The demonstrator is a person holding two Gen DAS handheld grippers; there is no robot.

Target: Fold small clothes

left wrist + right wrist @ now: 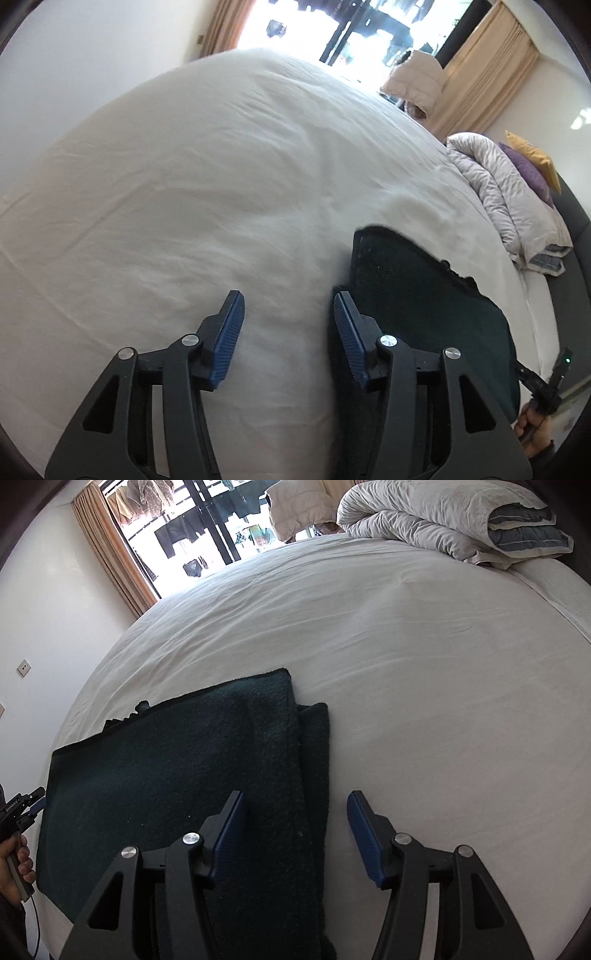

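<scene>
A dark green fleece garment (177,775) lies flat and folded on the white bed sheet (424,664); it also shows in the left wrist view (417,295). My right gripper (295,801) is open and empty, low over the garment's right edge, one finger over the cloth and one over the sheet. My left gripper (288,299) is open and empty, just left of the garment's left edge. It also appears in the right wrist view (35,801) at the garment's left side.
A rumpled grey duvet (424,517) with a striped pillow (524,528) lies at the head of the bed. Purple and yellow cushions (532,166) sit beside it. A window with tan curtains (110,550) stands beyond the bed's far side.
</scene>
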